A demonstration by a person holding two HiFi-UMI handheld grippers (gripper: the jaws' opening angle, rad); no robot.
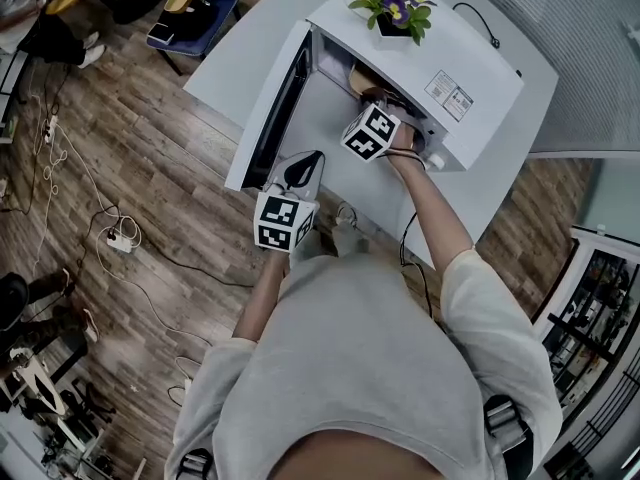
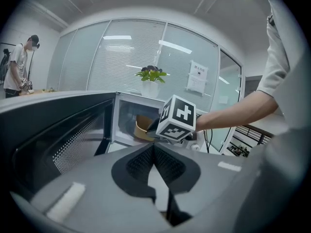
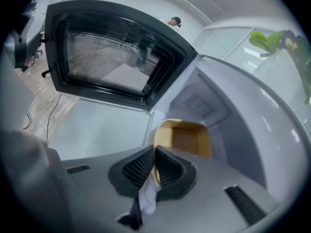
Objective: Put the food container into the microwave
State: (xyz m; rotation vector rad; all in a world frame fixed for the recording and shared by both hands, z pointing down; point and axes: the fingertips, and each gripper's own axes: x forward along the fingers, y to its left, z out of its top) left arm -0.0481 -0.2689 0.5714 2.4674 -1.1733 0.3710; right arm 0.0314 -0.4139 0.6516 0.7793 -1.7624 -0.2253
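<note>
Seen from above, a person in a light grey top stands at a white table (image 1: 235,63) that carries a boxy white microwave (image 1: 480,63). The microwave's dark-framed door (image 1: 275,108) hangs wide open on the picture's left side. A small potted plant with purple flowers (image 1: 397,6) sits on the microwave's roof.

The right gripper (image 3: 154,152) reaches into the open cavity. Its two black ribbed jaws are pinched tight on the near rim of a tan, open-topped food container (image 3: 187,137) with rounded corners. The food container is inside the white cavity, past the door opening, with its empty inside facing the right gripper's camera. Whether its base rests on the cavity floor cannot be told. The black-and-white marker cube (image 1: 372,131) on this gripper shows right at the mouth of the microwave.

The left gripper (image 2: 153,148) is held nearer the person, in front of the open door and well apart from the food container. Its jaws are pressed together with nothing between them, and they point toward the microwave opening.

Around the table lies a wood-plank floor (image 1: 130,138) with white cables (image 1: 110,233) trailing across it. Behind the microwave stands a glass wall with blinds (image 2: 121,57). Another person (image 2: 17,64) stands far off at the left of the left gripper view.
</note>
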